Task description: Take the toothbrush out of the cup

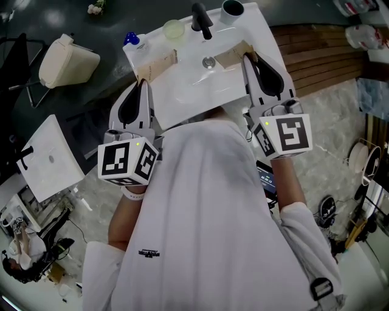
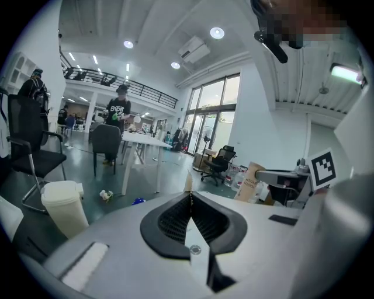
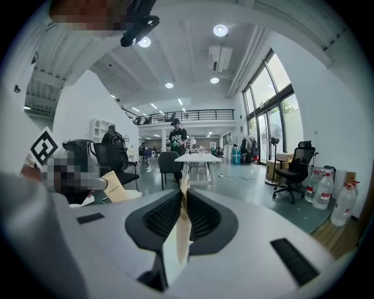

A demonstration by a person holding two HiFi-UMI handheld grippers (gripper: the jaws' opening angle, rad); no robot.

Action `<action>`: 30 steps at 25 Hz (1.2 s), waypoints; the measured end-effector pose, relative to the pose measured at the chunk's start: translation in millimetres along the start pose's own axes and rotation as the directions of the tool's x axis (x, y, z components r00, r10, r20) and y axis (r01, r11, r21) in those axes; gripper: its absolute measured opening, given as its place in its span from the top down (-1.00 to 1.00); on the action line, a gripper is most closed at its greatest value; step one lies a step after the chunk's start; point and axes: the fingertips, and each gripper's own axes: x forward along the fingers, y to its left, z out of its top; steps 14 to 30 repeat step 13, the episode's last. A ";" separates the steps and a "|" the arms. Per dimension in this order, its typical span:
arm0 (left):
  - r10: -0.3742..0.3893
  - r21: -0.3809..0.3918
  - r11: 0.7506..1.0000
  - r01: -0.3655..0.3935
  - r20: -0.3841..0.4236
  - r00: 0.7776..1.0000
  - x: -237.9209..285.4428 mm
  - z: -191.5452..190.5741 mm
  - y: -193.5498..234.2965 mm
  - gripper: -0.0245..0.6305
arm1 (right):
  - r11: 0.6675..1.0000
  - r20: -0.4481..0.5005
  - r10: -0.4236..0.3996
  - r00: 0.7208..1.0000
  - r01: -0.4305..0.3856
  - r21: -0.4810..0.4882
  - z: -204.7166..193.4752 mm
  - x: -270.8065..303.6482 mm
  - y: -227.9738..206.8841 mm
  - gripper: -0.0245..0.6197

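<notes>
Washbasin (image 1: 182, 91), white, lies directly ahead of both grippers, and both point across its near half.

Waste bin (image 1: 67, 61), cream, stands on the floor well out to the left of the left gripper (image 1: 143, 82).

Left gripper: jaws closed, clamped on the left card (image 1: 159, 64). This brown strip runs on from the tips over the basin. In the left gripper view only its thin edge shows at the tips.

Right gripper (image 1: 248, 58): jaws closed on the right card (image 1: 231, 56). That strip reaches from the tips toward the drain (image 1: 208, 61), which sits between the two grippers and just beyond them.

Black tap (image 1: 200, 18) rises on the far rim, past the drain.

Cup (image 1: 233, 7), dark inside, stands on the far rim just right of the tap, ahead of the right gripper and well apart from it. The toothbrush cannot be made out in it.

Pale green cup (image 1: 174, 28) and blue-capped bottle (image 1: 130, 40) stand ahead of the left gripper, clear of its tips.
</notes>
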 end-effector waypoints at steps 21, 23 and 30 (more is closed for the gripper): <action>-0.002 0.002 1.000 0.002 0.012 1.000 1.6 5.1 -4.5 0.91 | 1.000 -0.008 -0.001 1.000 0.000 -0.006 -2.3 -6.1 -3.2 0.83; -0.002 0.002 1.000 0.002 0.012 1.000 1.6 5.1 -4.5 0.91 | 1.000 -0.008 -0.001 1.000 0.000 -0.006 -2.3 -6.1 -3.2 0.83; -0.002 0.002 1.000 0.002 0.012 1.000 1.6 5.1 -4.5 0.91 | 1.000 -0.008 -0.001 1.000 0.000 -0.006 -2.3 -6.1 -3.2 0.83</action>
